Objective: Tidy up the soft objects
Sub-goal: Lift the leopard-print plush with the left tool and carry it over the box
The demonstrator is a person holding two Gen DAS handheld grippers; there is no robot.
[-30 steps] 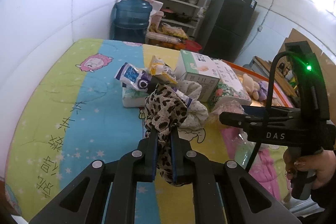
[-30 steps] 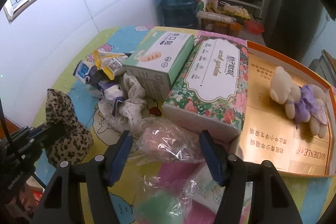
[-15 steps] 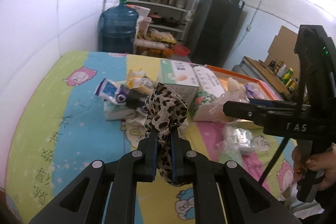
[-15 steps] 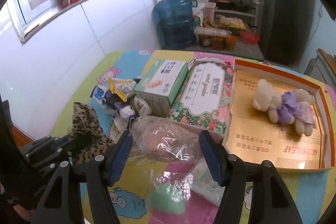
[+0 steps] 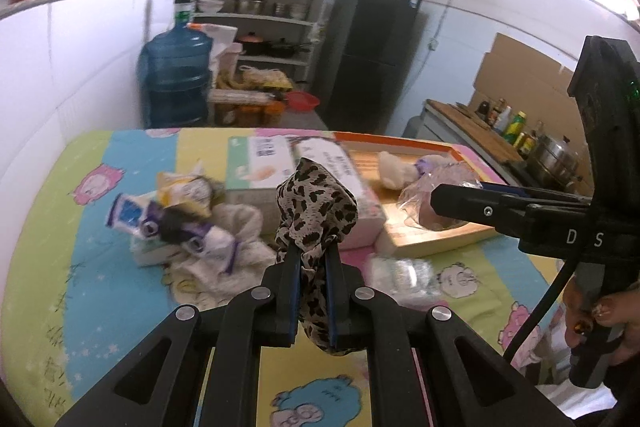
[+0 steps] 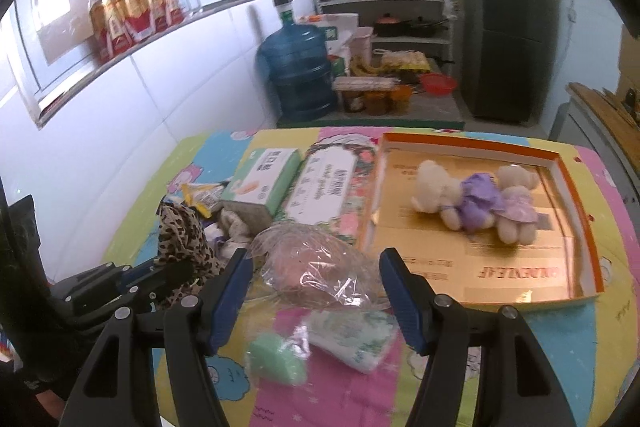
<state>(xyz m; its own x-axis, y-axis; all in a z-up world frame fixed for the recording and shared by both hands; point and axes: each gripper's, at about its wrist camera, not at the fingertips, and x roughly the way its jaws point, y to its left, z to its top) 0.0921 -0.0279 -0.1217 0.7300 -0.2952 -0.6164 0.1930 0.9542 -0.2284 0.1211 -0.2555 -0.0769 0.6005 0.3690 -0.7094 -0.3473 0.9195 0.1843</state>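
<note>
**Two grippers carrying soft items toward the orange tray**

Nearest the left wrist camera, the left gripper (image 5: 307, 259) is clamped on a leopard-print cloth (image 5: 316, 205), pinched low so that the loose fabric bunches above the fingers and a tail hangs below, clear of the table (image 5: 80, 267). In the right wrist view, the right gripper (image 6: 316, 291) stands with its jaws wide apart around a clear plastic bag (image 6: 316, 263) with something pinkish inside; whether the pads actually press the bag cannot be told. Beneath it on the table lie a green sponge-like piece (image 6: 276, 359) and a wrapped white pack (image 6: 352, 339). Farther off, a pile of small packets and a pale cloth (image 5: 192, 227) awaits sorting beside a green-and-white box (image 6: 264, 179) and a floral tissue pack (image 6: 328, 183). Beyond these sits the orange-rimmed tray (image 6: 576, 171), already holding two plush bears in purple dresses (image 6: 472, 203), which suggests it is the collecting place for soft things.
</note>
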